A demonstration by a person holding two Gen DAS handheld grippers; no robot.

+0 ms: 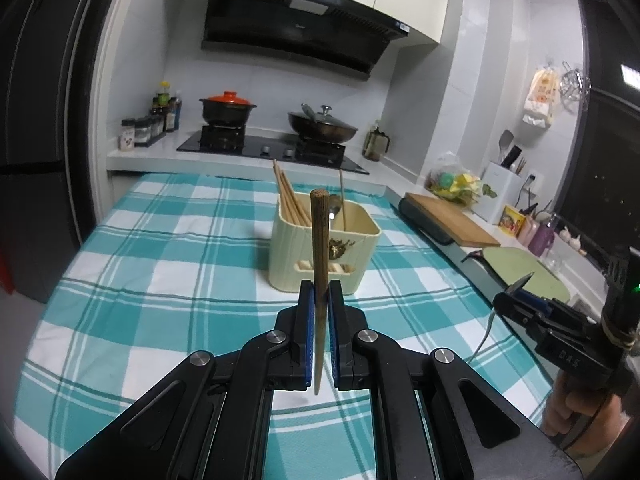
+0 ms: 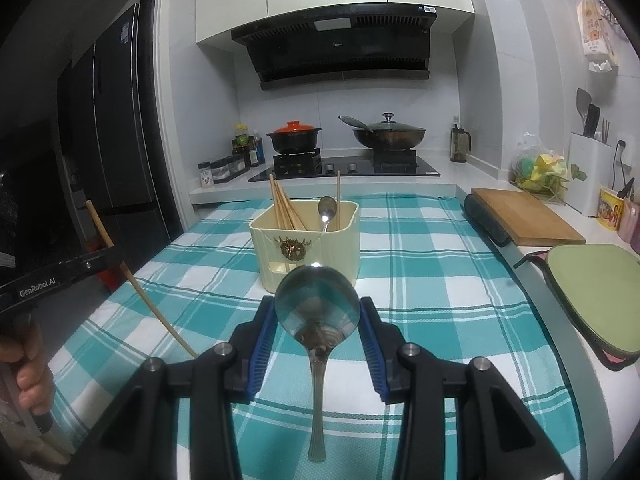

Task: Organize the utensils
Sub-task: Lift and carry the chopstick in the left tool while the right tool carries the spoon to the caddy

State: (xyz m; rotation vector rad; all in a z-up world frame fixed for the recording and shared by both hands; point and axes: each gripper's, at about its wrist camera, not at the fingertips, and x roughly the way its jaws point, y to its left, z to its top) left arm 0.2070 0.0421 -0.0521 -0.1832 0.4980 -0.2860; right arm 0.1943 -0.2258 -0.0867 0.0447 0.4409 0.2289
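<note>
My left gripper (image 1: 320, 304) pinches one chopstick (image 1: 320, 248), my right gripper (image 2: 318, 332) clasps one spoon (image 2: 317, 300); the holder (image 2: 306, 240) has one spoon, several chopsticks.

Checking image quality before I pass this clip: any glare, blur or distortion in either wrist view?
Left wrist view: strong fisheye bending, dark corners, the chopstick in the tongs sharp, no motion blur. Right wrist view: same bending, a small bright glint on the spoon bowl, which mirrors the room; the holder reads clearly.
</note>
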